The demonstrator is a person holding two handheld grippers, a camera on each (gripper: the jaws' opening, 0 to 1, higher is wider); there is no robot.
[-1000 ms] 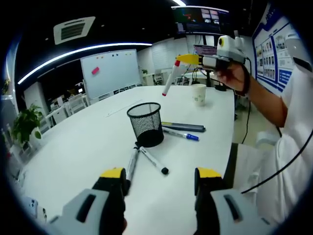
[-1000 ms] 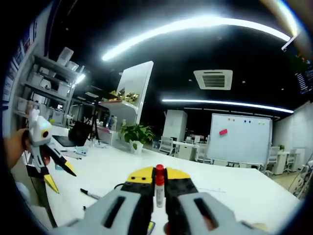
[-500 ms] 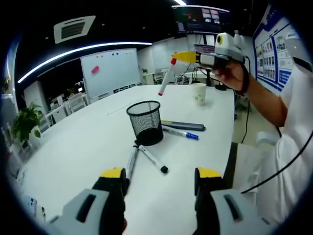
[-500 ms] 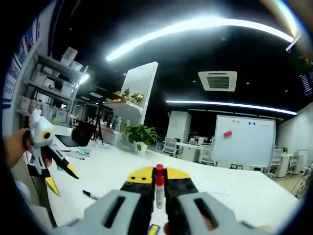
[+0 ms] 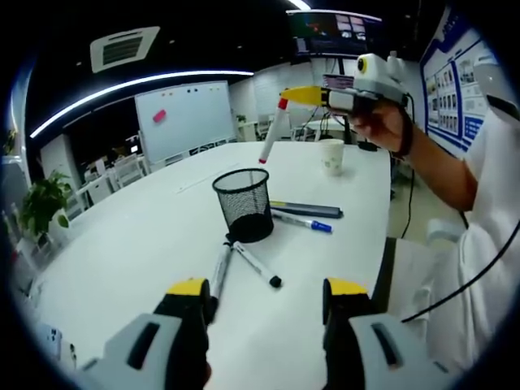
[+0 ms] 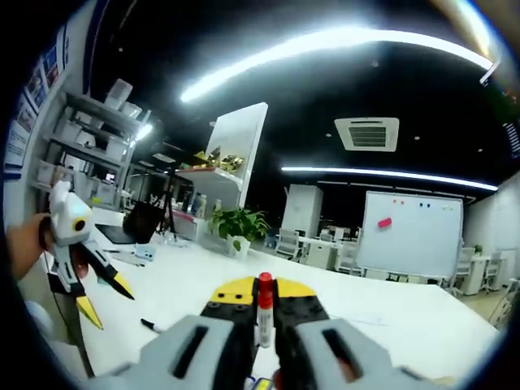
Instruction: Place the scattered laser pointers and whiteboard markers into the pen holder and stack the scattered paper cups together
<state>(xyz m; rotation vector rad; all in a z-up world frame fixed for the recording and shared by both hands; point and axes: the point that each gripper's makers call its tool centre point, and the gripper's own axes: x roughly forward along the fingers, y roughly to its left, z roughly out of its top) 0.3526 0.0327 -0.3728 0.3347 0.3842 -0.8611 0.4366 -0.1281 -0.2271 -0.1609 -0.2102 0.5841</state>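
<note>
A red-capped white whiteboard marker (image 6: 262,309) sits clamped between the yellow-tipped black jaws of the right gripper (image 6: 262,302), cap end pointing away from the camera, at 6 o'clock in the right gripper view. In the left gripper view the same marker (image 5: 270,130) hangs slanted in the air at 12 o'clock, held by the right gripper (image 5: 307,97) in a person's hand (image 5: 382,123), above and slightly beyond the holder.

Nearest in the left gripper view, the left gripper (image 5: 266,301) stands at 6 o'clock with its jaws spread wide and nothing between them, over the white table (image 5: 122,244). In the right gripper view it shows again (image 6: 101,292) at 9 o'clock, jaws parted.

Just past the left jaw lie two black-capped white markers (image 5: 244,266), their far ends meeting in a V at the foot of the black wire-mesh pen holder (image 5: 243,205), which stands upright. To the holder's 3 o'clock side, close to it, lie a dark flat laser pointer (image 5: 307,210) and, just nearer, a blue-capped white marker (image 5: 301,220), roughly parallel.

Farther on, at 1 o'clock, a white paper cup (image 5: 331,156) stands upright on the table, well apart from the holder. Beyond the table, at 11 o'clock, a wall whiteboard (image 5: 183,118) carries a pink eraser (image 5: 158,116).
</note>
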